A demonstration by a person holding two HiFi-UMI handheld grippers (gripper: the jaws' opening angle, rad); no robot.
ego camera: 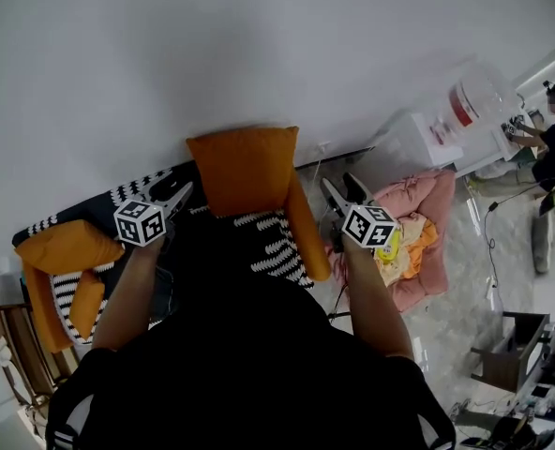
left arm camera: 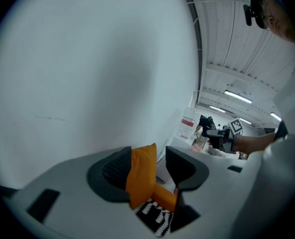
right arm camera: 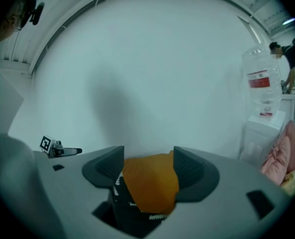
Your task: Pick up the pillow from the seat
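The orange pillow point(ego camera: 243, 169) stands upright at the far end of the seat point(ego camera: 273, 237) and leans against the white wall point(ego camera: 259, 45). The seat has a black and white striped cover, and an orange armrest point(ego camera: 307, 232) runs along its right side.

The left claw point(ego camera: 176, 198) is just beside the left edge of the pillow, and the right claw point(ego camera: 338, 193) is near its right edge, so the pillow is between the two. In the left gripper view the jaws of the left claw point(left arm camera: 148, 163) stand well apart; the pillow point(left arm camera: 141, 176) shows in the gap, but it is not clear that any pad presses on it. In the right gripper view the right claw point(right arm camera: 148, 166) is also wide open, and the pillow point(right arm camera: 150, 185) appears in the gap beyond the jaws. Neither claw has hold of anything.

To the left there is a second chair point(ego camera: 67, 251) with orange cushions. To the right of the seat lies a pink heap of bedding point(ego camera: 413, 214) on the floor. Behind it, a white water dispenser point(ego camera: 413, 143) carries a big clear bottle point(ego camera: 470, 101). A person point(ego camera: 554, 139) is at the far right.
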